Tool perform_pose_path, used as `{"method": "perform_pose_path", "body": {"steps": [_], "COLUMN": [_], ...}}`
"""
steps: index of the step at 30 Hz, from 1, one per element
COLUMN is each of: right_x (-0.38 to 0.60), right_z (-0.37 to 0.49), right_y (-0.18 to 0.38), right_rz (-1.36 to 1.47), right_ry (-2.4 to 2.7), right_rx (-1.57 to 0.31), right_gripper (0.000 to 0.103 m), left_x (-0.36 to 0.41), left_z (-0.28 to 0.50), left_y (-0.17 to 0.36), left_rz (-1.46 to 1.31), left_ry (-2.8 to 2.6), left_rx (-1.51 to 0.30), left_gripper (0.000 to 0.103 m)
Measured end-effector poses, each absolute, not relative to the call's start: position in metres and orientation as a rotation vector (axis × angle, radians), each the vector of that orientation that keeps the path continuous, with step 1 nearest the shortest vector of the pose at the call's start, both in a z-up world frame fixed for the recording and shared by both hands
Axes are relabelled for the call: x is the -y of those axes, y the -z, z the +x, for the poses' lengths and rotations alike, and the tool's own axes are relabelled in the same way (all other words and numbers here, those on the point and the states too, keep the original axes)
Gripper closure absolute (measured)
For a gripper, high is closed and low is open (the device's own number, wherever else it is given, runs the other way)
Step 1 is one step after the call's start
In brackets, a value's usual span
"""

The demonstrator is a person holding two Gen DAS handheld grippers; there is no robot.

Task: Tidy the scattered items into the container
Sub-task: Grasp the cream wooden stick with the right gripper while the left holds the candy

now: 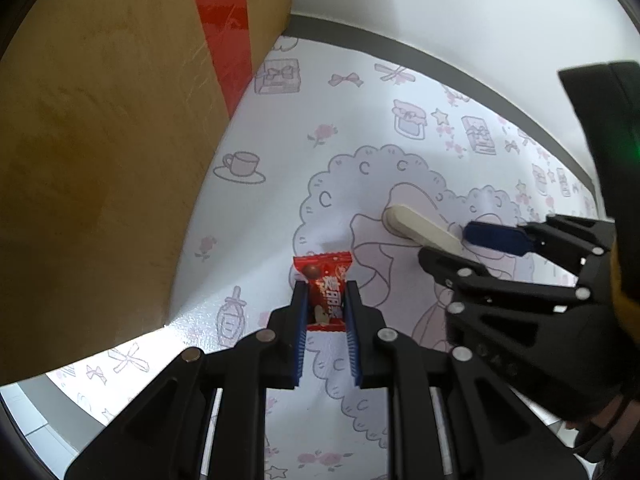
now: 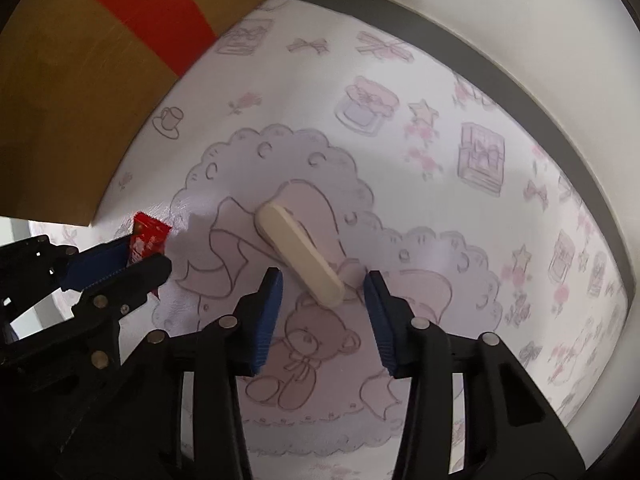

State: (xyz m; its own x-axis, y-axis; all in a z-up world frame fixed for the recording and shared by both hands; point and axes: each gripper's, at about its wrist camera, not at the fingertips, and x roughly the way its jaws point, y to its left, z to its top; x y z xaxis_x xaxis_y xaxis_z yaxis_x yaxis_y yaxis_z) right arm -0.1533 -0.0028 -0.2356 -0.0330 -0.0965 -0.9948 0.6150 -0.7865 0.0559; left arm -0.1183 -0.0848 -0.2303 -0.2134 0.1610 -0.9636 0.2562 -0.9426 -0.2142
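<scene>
Left tongs (image 1: 326,296) pinched red candy wrapper (image 1: 323,280) between blue pads, low over tabletop (image 1: 280,140) covered in pastel cartoon-print cloth. Wrapper's upper end stuck out past fingertips. Right tongs (image 2: 323,288) spread wide, pads on either side of near end of cream oblong piece (image 2: 298,254), not touching it. Piece lay flat on tabletop at slant, just right of wrapper. Cardboard box (image 1: 100,140) with red tape strip (image 1: 226,52) stood at left, near wrapper. Both tongs close together.
</scene>
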Motion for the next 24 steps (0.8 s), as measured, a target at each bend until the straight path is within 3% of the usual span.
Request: {"method": "perform_pose_path", "body": {"steps": [1,2,3,4,10,24], "right_x": [0.005,0.007,0.009,0.010,0.000,-0.058], "right_z": [-0.152,-0.150,-0.149,-0.148,-0.145,-0.135], "right_y": [0.235,0.235,0.235,0.234,0.229,0.160], "right_rz": [1.736,1.730,1.724,1.723,1.767,1.713], "right_ry": [1.876,1.880,1.882,1.877,1.859,2.004], "right_rx": [-0.556,-0.572,-0.590,-0.598,-0.512,-0.263], "right_gripper": [0.061,0.069,0.084,0.087,0.087,0.087], "left_x": [0.085,0.085,0.086,0.086,0.080,0.048], "left_z": [-0.119,-0.119,-0.120,-0.121,-0.125,-0.119], "left_y": [0.231,0.233,0.234,0.234,0.230,0.190], "left_rz": [1.932,1.934,1.937,1.939,1.934,1.875], "left_ry": [2.340,2.334,2.329,2.326,2.350,2.498], "left_rx": [-0.518,-0.525,-0.531,-0.535,-0.543,-0.415], "left_gripper": [0.085,0.085,0.085,0.085,0.085,0.085]}}
